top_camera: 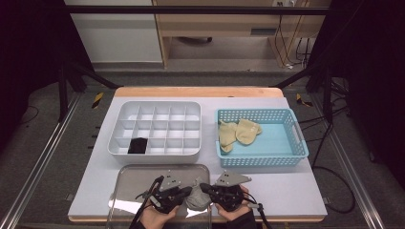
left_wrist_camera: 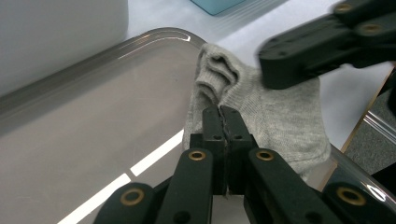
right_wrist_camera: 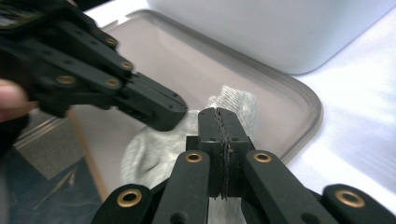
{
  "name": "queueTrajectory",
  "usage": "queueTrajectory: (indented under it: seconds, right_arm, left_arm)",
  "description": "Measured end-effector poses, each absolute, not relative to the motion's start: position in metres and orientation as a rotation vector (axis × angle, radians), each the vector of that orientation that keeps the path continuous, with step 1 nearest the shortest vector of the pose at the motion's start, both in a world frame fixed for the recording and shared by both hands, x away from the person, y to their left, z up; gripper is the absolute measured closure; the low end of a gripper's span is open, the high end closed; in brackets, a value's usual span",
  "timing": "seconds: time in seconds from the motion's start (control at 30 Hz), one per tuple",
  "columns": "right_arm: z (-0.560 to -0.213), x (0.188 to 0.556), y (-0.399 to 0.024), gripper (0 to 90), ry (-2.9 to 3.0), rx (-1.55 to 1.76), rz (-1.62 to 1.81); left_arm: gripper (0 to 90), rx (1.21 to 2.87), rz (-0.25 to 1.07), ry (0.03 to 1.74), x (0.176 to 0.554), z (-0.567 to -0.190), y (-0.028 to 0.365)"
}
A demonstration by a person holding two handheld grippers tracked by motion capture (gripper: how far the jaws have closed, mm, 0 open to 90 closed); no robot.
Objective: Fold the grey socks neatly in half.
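Small grey knit sock (top_camera: 197,199) at right edge of clear plastic tray (top_camera: 143,174), near table's front edge. Left gripper (left_wrist_camera: 223,122) and right gripper (right_wrist_camera: 219,122) both clamp its fabric. Pull apart evenly and keep low to flatten.

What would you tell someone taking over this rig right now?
Left gripper: jaws shut on the grey sock.
Right gripper: jaws shut on the same sock from the other side.
The sock sits at the right edge of the clear tray, between the two grippers.
Done: one black sock lies in a front-row cell of the white organiser.
Left: probably fold the grey sock and put it in a cell; two yellow socks wait in the blue basket.
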State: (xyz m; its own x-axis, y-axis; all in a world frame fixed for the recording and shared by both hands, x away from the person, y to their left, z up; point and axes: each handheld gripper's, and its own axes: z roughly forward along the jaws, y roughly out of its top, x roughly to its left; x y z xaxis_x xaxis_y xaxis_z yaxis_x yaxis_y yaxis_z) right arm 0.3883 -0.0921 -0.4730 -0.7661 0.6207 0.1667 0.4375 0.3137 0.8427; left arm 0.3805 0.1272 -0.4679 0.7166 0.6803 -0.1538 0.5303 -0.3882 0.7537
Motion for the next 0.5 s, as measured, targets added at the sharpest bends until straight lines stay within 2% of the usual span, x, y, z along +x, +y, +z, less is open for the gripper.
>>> queueTrajectory:
  seconds: [0.1,0.3,0.5]
  right_arm:
    - [-0.48,0.389,-0.089,88.3,2.404,0.97,1.405]
    - [-0.467,0.382,-0.109,76.3,2.36,0.996,1.428]
    - [-0.479,0.381,-0.116,69.1,2.415,1.048,1.409]
  left_arm:
    - [89.3,2.08,0.231,0.918,0.38,-0.468,0.127]
    - [89.2,2.081,0.236,0.918,0.378,-0.469,0.127]
    - [89.1,2.078,0.24,0.919,0.377,-0.469,0.126]
